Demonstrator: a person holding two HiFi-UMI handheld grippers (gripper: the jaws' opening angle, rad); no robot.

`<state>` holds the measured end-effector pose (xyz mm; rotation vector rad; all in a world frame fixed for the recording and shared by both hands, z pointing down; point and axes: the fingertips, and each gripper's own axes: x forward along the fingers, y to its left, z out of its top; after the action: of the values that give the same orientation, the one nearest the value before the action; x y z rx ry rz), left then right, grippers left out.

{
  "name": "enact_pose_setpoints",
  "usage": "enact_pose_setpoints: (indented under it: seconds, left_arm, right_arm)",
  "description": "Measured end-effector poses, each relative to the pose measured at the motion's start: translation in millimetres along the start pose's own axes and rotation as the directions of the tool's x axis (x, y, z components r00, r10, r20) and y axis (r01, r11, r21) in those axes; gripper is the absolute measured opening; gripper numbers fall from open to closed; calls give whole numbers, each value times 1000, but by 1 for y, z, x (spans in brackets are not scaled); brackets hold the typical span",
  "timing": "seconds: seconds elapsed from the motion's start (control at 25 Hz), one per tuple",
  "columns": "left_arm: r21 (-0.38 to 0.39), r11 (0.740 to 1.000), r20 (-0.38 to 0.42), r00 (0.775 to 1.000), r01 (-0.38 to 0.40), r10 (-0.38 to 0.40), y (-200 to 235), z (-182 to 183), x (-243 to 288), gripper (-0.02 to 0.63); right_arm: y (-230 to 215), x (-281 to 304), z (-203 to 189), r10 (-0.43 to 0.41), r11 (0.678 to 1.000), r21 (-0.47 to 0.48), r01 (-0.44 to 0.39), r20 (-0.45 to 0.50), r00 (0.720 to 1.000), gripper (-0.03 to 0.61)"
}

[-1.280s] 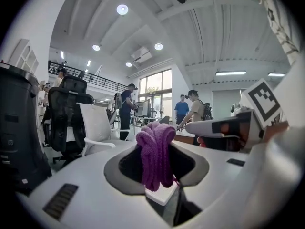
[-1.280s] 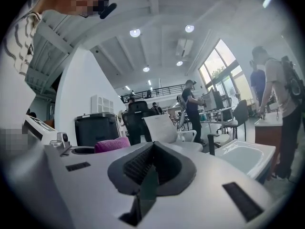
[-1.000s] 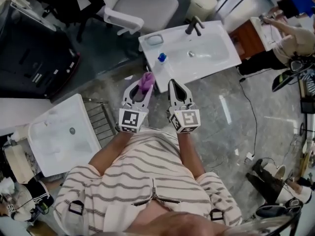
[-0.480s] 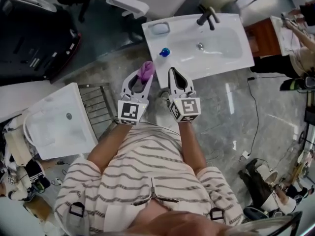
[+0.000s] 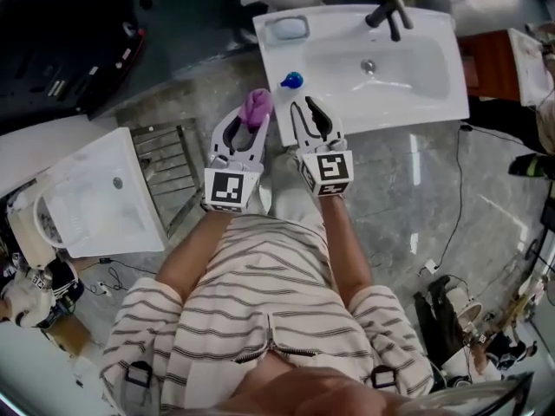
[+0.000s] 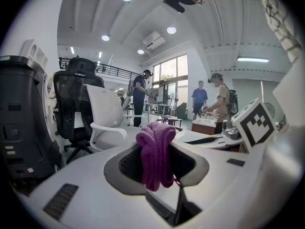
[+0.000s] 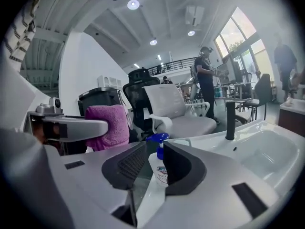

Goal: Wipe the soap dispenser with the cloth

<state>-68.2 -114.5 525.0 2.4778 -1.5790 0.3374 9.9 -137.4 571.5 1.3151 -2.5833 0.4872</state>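
Note:
The soap dispenser (image 5: 291, 81), a clear bottle with a blue pump, stands on the white sink's near left corner. In the right gripper view the soap dispenser (image 7: 158, 162) shows through the gap between the jaws, just ahead of them and untouched. My right gripper (image 5: 304, 109) hovers at the sink's front edge, its jaws parted and opening, with nothing between the pads. My left gripper (image 5: 251, 118) is beside it on the left, shut on a folded purple cloth (image 5: 256, 107). The purple cloth (image 6: 156, 149) sticks up from the left gripper's jaws.
The white sink (image 5: 416, 81) carries a black faucet (image 5: 390, 11) and a soap dish (image 5: 286, 29). A second white basin (image 5: 87, 206) and a metal rack (image 5: 169, 167) lie on the floor at left. A white office chair (image 7: 178, 111) and several people stand beyond.
Both grippers have dropped and come closer to the sink's front edge. The right gripper's jaws, shut before, now stand apart. The cloth stays in the left gripper.

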Motion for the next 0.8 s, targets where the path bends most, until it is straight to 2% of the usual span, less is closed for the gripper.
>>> enact_pose_setpoints:
  seconds: [0.2,0.48,0.8]
  left_arm:
    - [-15,1000,-8,1000,-17,17,2,-7,3,130]
    - [-47,999,4,1000,-16,16,2,-11,6,130]
    - [-40,999,-9,1000,-27,26,5,-17,7,130]
  right_arm:
    - [-9,23,-6,18,1000,-10,-18,-17,1000,130]
    - [-12,41,-17,16,996,-83,-20,-47,999,152]
    - [-14,55,-20,30,993,-114,-37,-61,998,139]
